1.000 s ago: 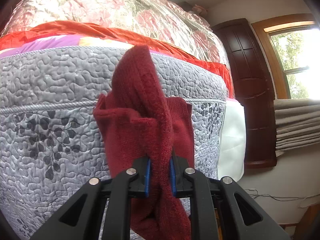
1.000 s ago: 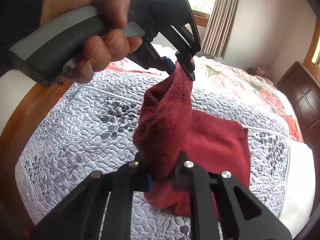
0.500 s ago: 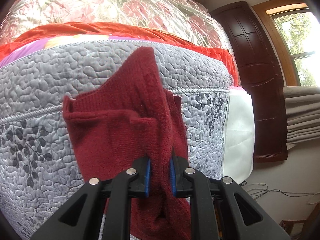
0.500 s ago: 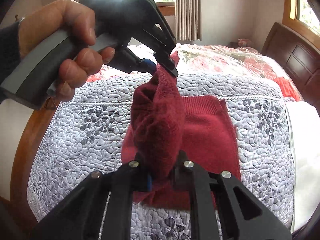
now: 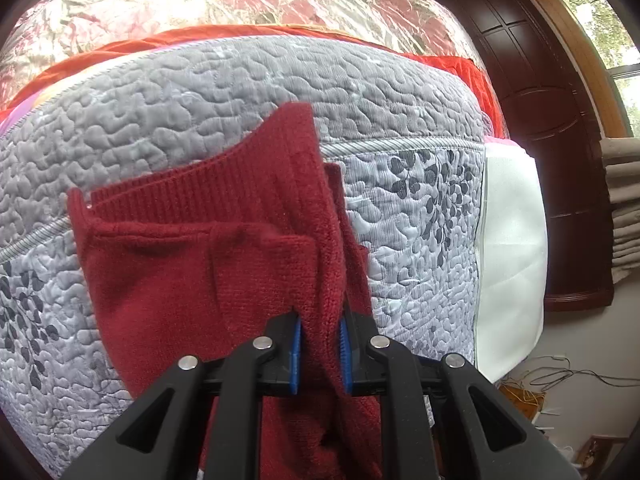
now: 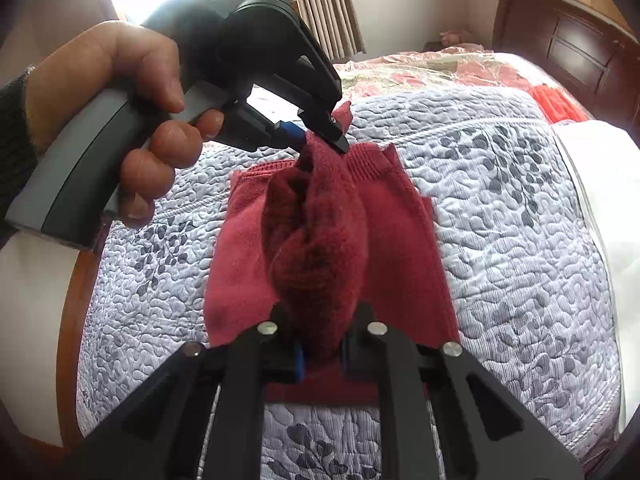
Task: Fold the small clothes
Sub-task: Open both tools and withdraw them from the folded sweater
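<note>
Item: dark red knit garment (image 6: 320,240), partly lying on the grey quilted bedspread (image 6: 500,208) of a bed, its middle bunched and lifted off the quilt.

Left gripper (image 5: 320,354): jaws narrow, clamped on a ridge of the garment (image 5: 180,280).

Right gripper (image 6: 322,354): jaws narrow, pinching the near end of the bunched fold.

Right wrist view only: the left gripper (image 6: 316,132) seen from outside, gripping the far end of the fold; the hand (image 6: 120,120) on its grey handle; wooden footboard (image 6: 68,300) at the quilt's left edge.

Left wrist view only: ribbed hem raised; cables (image 5: 560,376) on the floor; dark wooden door (image 5: 540,120).

Containers: none in view.
</note>
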`<state>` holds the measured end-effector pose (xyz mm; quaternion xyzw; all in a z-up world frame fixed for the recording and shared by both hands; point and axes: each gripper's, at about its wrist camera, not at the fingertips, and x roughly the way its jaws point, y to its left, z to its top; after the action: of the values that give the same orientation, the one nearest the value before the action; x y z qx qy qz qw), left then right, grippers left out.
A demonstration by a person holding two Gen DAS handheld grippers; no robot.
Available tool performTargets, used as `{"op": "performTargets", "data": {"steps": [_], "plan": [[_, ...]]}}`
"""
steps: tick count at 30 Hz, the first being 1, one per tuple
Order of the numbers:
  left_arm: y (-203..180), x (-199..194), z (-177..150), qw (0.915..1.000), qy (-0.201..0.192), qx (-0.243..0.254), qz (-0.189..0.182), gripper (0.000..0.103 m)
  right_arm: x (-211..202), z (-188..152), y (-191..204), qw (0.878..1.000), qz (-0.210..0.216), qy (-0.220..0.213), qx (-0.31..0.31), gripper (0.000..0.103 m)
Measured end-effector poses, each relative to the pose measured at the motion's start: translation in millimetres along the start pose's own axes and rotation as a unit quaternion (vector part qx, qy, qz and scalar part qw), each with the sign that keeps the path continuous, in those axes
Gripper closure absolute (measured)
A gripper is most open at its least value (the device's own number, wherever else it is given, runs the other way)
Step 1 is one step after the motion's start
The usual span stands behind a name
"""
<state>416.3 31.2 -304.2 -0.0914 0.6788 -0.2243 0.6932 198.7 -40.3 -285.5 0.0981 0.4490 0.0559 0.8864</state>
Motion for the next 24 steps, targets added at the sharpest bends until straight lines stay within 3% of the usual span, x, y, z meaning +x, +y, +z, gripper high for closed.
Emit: {"op": "performTargets", "data": {"steps": [9, 10, 12, 15, 16, 17, 19, 22, 24], "plan": [[-15, 47, -4, 0.9998, 0.011, -0.003, 0.019, 0.088, 25, -24, -58, 0.995, 0.05, 0.036, 0.076, 0.091], [-16, 50, -3, 0.9998, 0.011, -0.002, 0.018, 0.086, 27, -26, -62, 0.994, 0.057, 0.04, 0.081, 0.091], [-17, 49, -5, 1.0, 0.005, -0.004, -0.004, 0.069, 35, -32, -75, 0.99, 0.076, 0.049, 0.104, 0.089], [-21, 26, -11, 0.9979, -0.038, 0.007, -0.052, 0.049, 45, -43, -100, 0.98, 0.108, 0.068, 0.152, 0.077], [-20, 16, -14, 0.9965, -0.053, 0.012, -0.063, 0.046, 48, -46, -109, 0.975, 0.124, 0.074, 0.166, 0.072], [-19, 7, -18, 0.9954, -0.063, 0.017, -0.071, 0.043, 50, -49, -117, 0.97, 0.146, 0.08, 0.179, 0.059], [-10, -11, -31, 0.9937, -0.075, 0.023, -0.08, 0.042, 46, -53, -132, 0.966, 0.153, 0.085, 0.193, 0.046], [8, -33, -62, 0.993, -0.089, 0.043, -0.065, 0.039, 24, -45, -146, 0.967, 0.171, 0.083, 0.169, 0.046], [18, -41, -90, 0.9922, -0.097, 0.067, -0.04, 0.038, 6, -30, -143, 0.972, 0.186, 0.082, 0.119, 0.044]]}}
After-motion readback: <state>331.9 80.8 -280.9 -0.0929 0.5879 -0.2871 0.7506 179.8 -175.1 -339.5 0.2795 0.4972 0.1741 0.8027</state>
